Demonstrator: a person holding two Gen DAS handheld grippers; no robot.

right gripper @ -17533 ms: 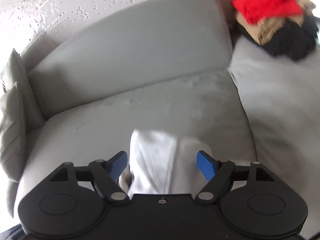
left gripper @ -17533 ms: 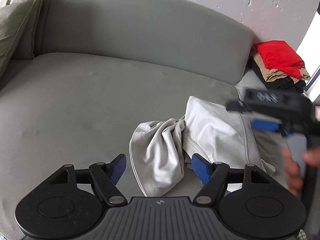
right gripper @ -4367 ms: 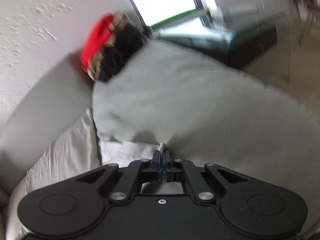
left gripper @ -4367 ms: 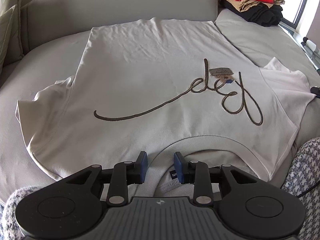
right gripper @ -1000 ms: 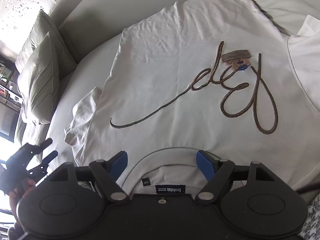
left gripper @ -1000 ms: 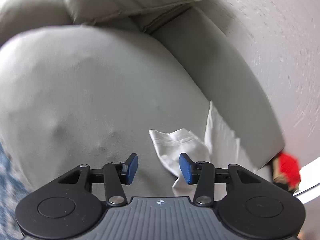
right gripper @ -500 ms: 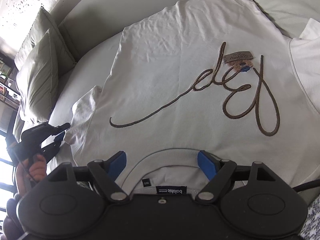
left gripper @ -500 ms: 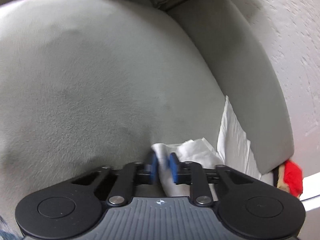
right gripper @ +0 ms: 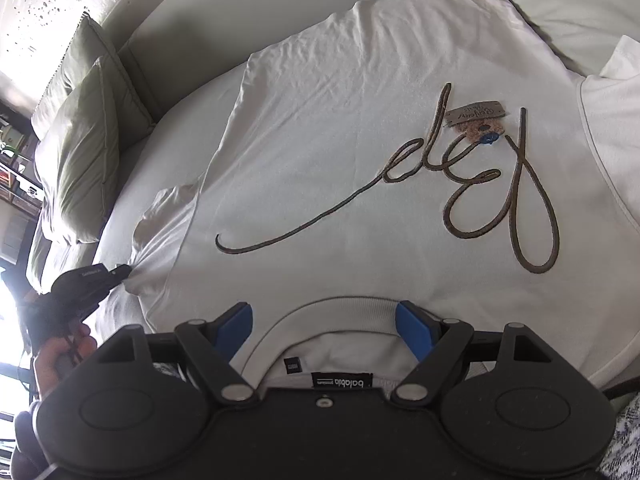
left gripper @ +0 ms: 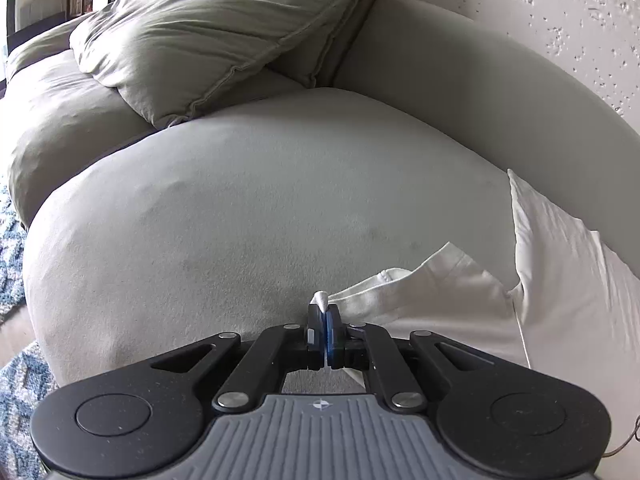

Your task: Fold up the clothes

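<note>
A white T-shirt [right gripper: 360, 140] with brown script lettering [right gripper: 460, 184] lies spread flat on the grey sofa seat [left gripper: 240, 208], collar [right gripper: 332, 308] nearest the right wrist camera. My left gripper [left gripper: 324, 316] is at the shirt's left sleeve [left gripper: 400, 292]; its jaws are closing, and the blue pads pinch the sleeve's edge, a tip of white cloth poking out above them. The right wrist view shows that left gripper [right gripper: 120, 270] at the sleeve hem. My right gripper [right gripper: 324, 316] hovers open over the collar, with nothing gripped.
Olive cushions [left gripper: 208, 32] lean at the sofa's left end, also visible as cushions [right gripper: 80, 140] in the right wrist view. The curved backrest [left gripper: 500, 92] runs behind the shirt. A blue patterned rug [left gripper: 12, 400] lies below the seat edge. A hand [right gripper: 60, 356] holds the left gripper.
The left gripper swung onto the left sleeve and its jaws came together on the sleeve's edge. The right gripper stayed still and open over the collar.
</note>
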